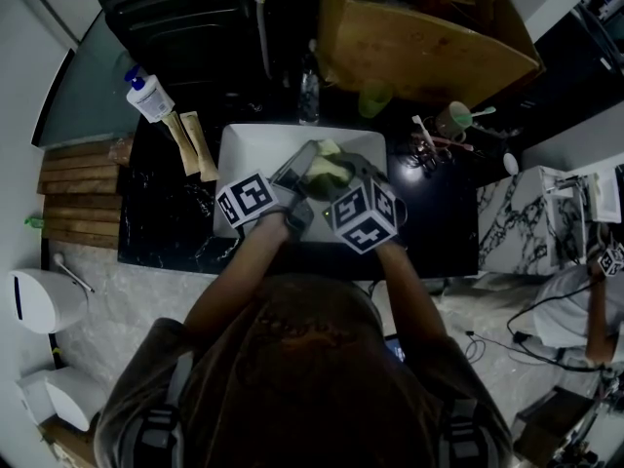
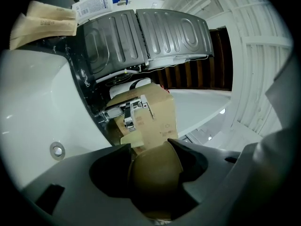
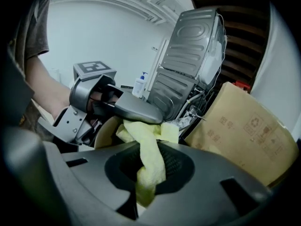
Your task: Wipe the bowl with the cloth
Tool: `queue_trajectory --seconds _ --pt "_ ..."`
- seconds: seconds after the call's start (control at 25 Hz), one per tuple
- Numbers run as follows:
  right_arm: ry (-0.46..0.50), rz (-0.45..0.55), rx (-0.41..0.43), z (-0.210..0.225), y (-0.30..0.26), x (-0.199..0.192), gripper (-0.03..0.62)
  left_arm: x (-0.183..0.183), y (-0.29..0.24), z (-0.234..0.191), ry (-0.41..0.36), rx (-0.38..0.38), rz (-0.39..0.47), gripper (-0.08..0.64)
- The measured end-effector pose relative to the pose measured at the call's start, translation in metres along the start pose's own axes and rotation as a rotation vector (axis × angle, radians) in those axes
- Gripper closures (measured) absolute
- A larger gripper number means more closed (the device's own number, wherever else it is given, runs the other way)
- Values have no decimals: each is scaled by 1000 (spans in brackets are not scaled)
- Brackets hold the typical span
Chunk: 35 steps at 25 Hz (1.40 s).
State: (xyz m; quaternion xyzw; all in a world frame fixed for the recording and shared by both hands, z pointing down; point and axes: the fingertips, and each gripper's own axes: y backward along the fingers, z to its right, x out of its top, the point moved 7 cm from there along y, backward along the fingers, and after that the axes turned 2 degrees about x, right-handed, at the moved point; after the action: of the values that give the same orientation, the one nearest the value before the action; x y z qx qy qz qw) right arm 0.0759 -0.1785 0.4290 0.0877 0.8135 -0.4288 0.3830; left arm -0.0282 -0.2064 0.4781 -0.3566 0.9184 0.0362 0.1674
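Left gripper view: my left tongs are clamping shut on the rim of the bowl. I am holding it over the sink, which is set in the bench near its front edge. I am judging the bowl rigid, smooth, probably slippery and breakable, so the rim is the place to hold it. My right tongs are pinching the cloth, which is soft and limp, and its free end is bunching against the bowl.

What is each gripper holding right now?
Left gripper: jaws shut on the tan round bowl.
Right gripper: jaws shut on the yellow cloth.
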Motion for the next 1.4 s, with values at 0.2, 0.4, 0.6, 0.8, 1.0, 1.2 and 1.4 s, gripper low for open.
queue_trajectory --seconds 0.2,0.4,0.6,0.8,1.0,1.2,1.4 --pt "-39 10 -6 9 11 -9 557 9 7 0 -53 16 9 313" --pt "-65 34 -16 12 20 -12 557 16 16 4 -144 36 10 313" --pt "-253 131 65 8 30 -22 557 24 33 10 -236 46 -19 313" --pt "-433 222 105 11 44 -40 557 28 47 16 -352 57 -51 313" --pt "-572 269 93 17 56 -58 557 28 55 25 -512 65 -81 313" --pt "-693 344 34 26 70 -71 558 25 63 31 -664 103 -123 313" --pt "-720 372 15 28 73 -75 558 25 65 36 -771 146 -130 313"
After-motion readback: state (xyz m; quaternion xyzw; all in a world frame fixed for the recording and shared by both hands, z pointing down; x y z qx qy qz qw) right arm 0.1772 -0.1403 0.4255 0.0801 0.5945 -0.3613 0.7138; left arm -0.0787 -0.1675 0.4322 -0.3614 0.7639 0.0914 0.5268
